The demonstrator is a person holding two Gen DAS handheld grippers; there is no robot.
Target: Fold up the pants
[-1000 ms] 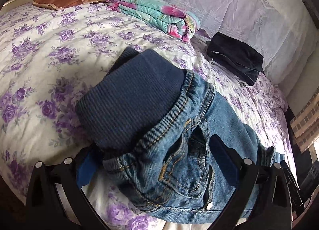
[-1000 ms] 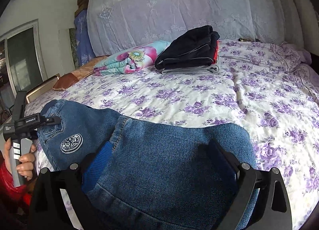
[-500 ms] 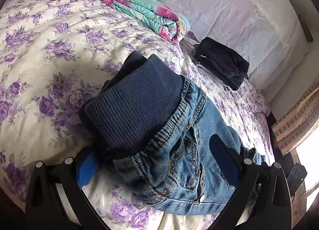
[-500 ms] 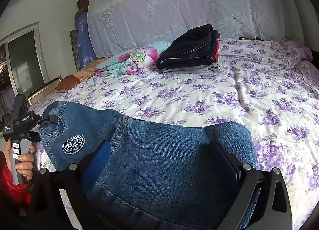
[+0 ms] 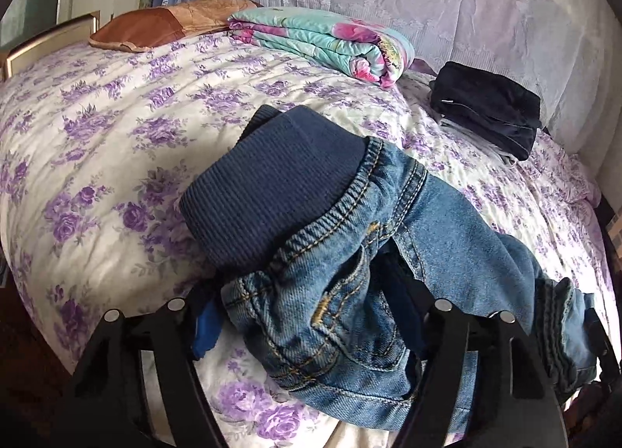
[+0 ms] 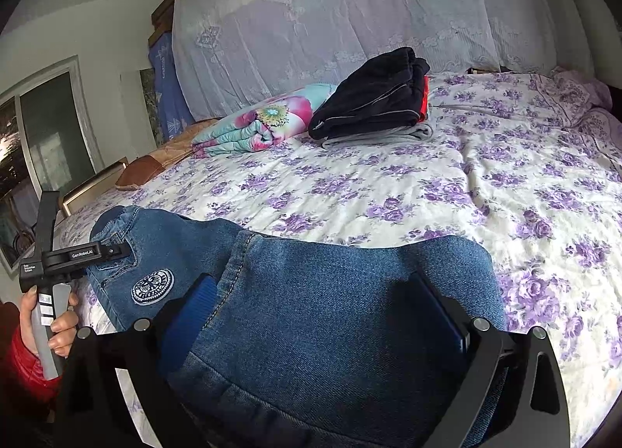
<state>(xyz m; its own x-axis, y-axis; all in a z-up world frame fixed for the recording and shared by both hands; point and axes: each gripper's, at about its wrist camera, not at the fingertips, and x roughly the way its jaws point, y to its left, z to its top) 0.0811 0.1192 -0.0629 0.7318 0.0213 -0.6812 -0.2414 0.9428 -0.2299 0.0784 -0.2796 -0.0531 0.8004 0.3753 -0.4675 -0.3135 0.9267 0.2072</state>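
Note:
Small blue jeans (image 5: pixel 447 222) with a dark ribbed waistband (image 5: pixel 272 191) lie on the flowered bedspread (image 5: pixel 97 144). My left gripper (image 5: pixel 303 292) straddles the waist and pocket end. Its jaws are closing with bunched denim between them, and a thin dark gap still shows at the left pad (image 5: pixel 205 325). In the right wrist view the same gripper (image 6: pixel 112 250) sits at the waist, near a round patch (image 6: pixel 152 287). My right gripper (image 6: pixel 315 292) is open, its fingers on either side of the folded-over leg (image 6: pixel 350 284).
A folded floral quilt (image 5: pixel 322 39) and a brown pillow (image 5: pixel 167 24) lie near the lace-covered headboard (image 6: pixel 350 12). A stack of dark folded clothes (image 6: pixel 373 98) sits beside the quilt. A hand in a red sleeve (image 6: pixel 50 323) holds the left gripper's handle at the bed's near edge.
The left gripper's jaws have narrowed around the jeans' waist, and its view has shifted and turned a little. The denim between them looks more bunched. The right gripper has stayed put.

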